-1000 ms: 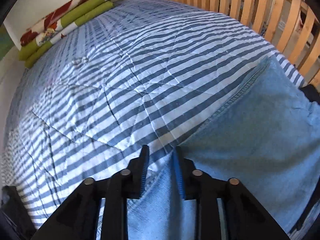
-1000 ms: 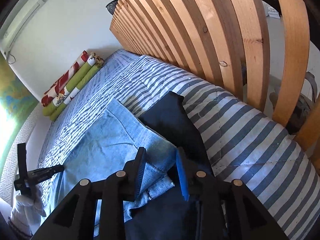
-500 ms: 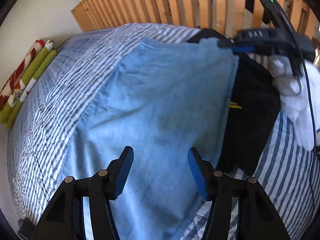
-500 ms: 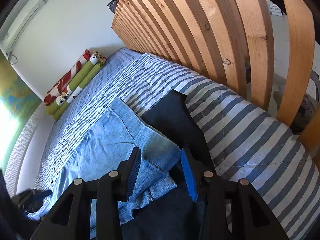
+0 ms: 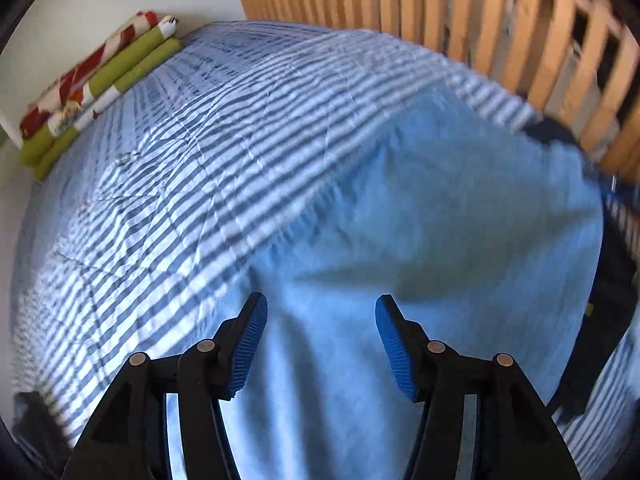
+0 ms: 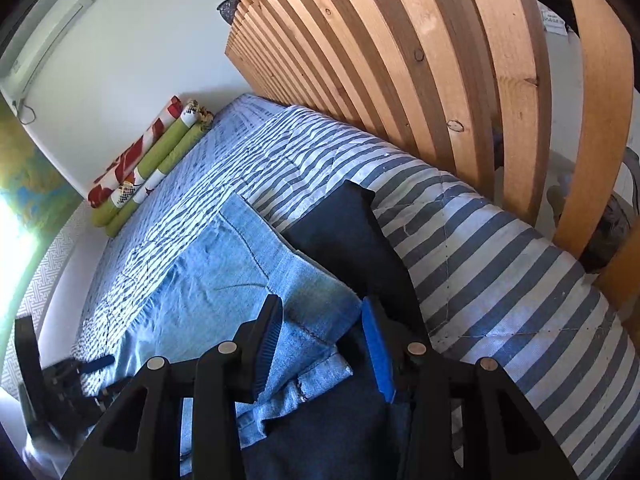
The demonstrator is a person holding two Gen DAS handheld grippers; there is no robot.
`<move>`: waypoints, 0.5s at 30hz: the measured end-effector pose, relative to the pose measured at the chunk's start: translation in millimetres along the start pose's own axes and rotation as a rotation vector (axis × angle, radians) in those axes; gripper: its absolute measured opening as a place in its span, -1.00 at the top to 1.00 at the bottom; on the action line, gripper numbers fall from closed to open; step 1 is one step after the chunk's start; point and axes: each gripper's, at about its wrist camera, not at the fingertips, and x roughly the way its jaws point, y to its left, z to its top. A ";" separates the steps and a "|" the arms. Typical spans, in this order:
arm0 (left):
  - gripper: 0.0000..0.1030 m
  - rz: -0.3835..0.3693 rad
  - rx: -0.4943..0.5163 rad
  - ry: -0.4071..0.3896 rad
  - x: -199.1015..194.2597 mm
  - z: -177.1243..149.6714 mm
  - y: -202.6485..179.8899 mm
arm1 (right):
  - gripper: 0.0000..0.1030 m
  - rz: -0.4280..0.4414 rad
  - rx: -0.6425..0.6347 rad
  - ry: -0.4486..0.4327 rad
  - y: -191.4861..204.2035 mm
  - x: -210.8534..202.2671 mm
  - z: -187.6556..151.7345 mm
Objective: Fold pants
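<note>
Light blue jeans (image 5: 440,220) lie folded flat on the striped bedspread (image 5: 180,168). My left gripper (image 5: 320,312) hovers open above their near part, nothing between its blue pads. In the right wrist view the same jeans (image 6: 224,280) show a hemmed corner (image 6: 320,372) resting on a dark navy garment (image 6: 344,232). My right gripper (image 6: 320,312) stands open over that corner, its pads (image 6: 376,352) apart and clear of the cloth. The left gripper (image 6: 96,362) appears small at the jeans' far end.
A wooden slatted bed frame (image 6: 420,80) rises along the bed's right side, also seen in the left wrist view as wooden slats (image 5: 500,20). Rolled red and green cushions (image 5: 100,80) lie at the far end against the white wall. The dark garment (image 5: 612,300) sits beside the jeans.
Both grippers went from nearly shut at the jeans' edges to wide open. The left one swung across the jeans and back toward the bedspread; the right one stayed in place.
</note>
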 end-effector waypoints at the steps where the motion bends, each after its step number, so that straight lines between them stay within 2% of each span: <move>1: -0.17 0.006 -0.013 -0.015 -0.1 9.3 1.9 | 0.26 -0.011 -0.010 0.002 2.0 0.3 0.0; 6: -0.17 -0.016 -0.002 -0.025 25.7 56.5 -13.4 | 0.26 -0.060 -0.059 0.013 10.3 3.6 -0.3; 8: -0.11 0.008 0.005 -0.026 43.1 73.6 -20.3 | 0.26 -0.081 -0.083 0.016 13.1 4.4 -1.0; 9: 0.33 0.017 0.001 -0.012 54.5 81.0 -21.0 | 0.26 -0.090 -0.092 0.019 14.4 5.1 -1.3; 10: 0.92 0.008 -0.009 0.020 65.4 84.9 -22.2 | 0.26 -0.097 -0.098 0.022 14.6 5.4 -2.2; 11: 0.94 -0.006 -0.021 0.044 73.3 87.8 -21.7 | 0.26 -0.101 -0.104 0.024 14.8 5.4 -2.4; 12: 0.94 0.006 -0.030 0.034 75.8 89.6 -20.3 | 0.26 -0.104 -0.107 0.028 14.9 5.4 -2.2; 15: 0.87 0.088 -0.087 0.021 81.7 96.3 -7.5 | 0.26 -0.111 -0.103 0.028 12.9 4.8 -1.0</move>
